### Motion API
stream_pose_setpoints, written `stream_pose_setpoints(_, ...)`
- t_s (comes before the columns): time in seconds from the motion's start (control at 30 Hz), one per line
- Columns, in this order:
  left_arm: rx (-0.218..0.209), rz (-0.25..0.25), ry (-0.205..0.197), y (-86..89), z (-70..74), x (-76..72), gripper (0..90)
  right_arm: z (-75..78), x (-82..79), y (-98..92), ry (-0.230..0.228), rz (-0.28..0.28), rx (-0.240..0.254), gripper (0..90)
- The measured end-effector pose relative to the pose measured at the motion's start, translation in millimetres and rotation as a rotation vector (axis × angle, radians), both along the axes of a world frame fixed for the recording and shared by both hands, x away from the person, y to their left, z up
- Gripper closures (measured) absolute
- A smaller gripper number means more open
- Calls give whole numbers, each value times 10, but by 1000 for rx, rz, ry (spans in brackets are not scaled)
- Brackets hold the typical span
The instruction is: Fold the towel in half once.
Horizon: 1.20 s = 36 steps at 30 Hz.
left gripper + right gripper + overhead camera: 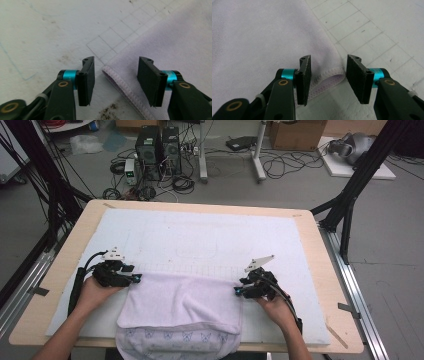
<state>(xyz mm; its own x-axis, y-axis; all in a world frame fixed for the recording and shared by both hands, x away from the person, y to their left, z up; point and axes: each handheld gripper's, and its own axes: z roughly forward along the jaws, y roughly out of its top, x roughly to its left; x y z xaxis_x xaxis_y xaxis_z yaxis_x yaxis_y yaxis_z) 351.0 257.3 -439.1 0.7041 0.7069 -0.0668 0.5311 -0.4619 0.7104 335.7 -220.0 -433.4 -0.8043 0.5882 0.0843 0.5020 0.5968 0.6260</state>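
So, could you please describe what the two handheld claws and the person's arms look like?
Both claws, left and right, are black, with flat rectangular black pads, teal collars behind them and brass-coloured pivot screws. Each carries a pale three-cornered plate on top, and a black cable trails along each forearm. The forearms are bare, with no sleeves in sight.

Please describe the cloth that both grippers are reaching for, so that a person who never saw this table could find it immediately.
On the wooden table lies a large white mat. At the mat's near edge, between the left gripper and the right gripper, lies the pale lilac towel, folded, hanging over the table's front edge. It is the only soft cloth there, with a stitched hem and a printed pattern on its lower layer.
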Motion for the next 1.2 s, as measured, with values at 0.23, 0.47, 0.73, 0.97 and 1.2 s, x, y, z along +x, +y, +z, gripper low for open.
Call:
stream_pose_setpoints(0.23,-12,-57,6,-41,7,-31,700,1,2,11,14,10,13,666)
stream_pose_setpoints(0.47,30,-81,-18,-91,39,-50,833,43,60,50,51,33,-3,855)
stream_pose_setpoints(0.73,39,-40,-81,-189,253,153,845,270,336,-15,12,-35,-41,866)
stream_pose_setpoints(0.97,39,36,-183,-285,771,608,847,714,820,-145,-75,-124,-44,869)
stream_pose_setpoints(1.2,38,80,-300,-347,1425,933,847,1364,1192,-173,-176,-173,-44,869)
